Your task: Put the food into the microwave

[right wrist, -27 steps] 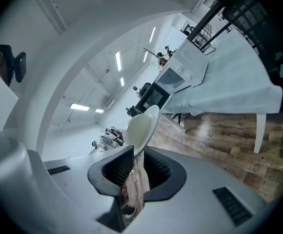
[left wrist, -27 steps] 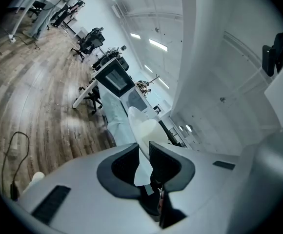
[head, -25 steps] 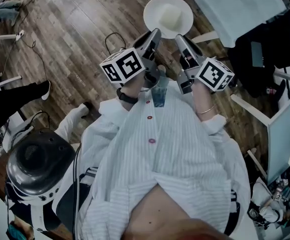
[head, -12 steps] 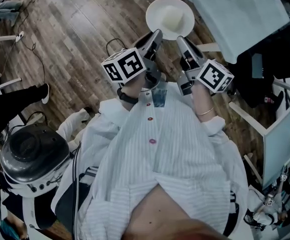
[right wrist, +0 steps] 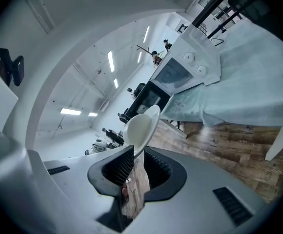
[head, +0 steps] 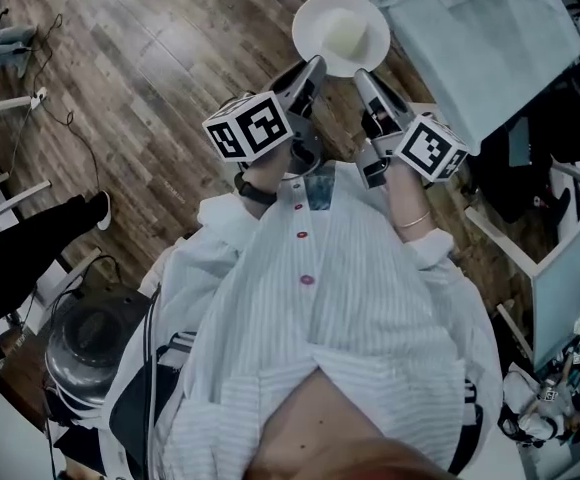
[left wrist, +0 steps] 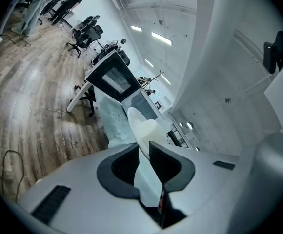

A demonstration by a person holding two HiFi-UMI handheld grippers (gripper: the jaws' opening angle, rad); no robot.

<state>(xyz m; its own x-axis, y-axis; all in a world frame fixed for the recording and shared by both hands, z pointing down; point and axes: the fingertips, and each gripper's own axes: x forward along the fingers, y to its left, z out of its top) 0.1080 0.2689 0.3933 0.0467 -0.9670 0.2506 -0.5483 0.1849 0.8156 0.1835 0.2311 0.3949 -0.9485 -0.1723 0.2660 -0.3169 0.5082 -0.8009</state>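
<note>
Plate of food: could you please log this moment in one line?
plate gripped by left gripper and right gripper | microwave ahead

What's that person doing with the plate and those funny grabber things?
A person holds a white plate with pale food on it. The left hand-held gripper pinches one side of the rim and the right hand-held gripper pinches the other. The plate is over the wooden floor. The microwave sits on a cloth-covered table nearby; the food is not in it yet.
</note>
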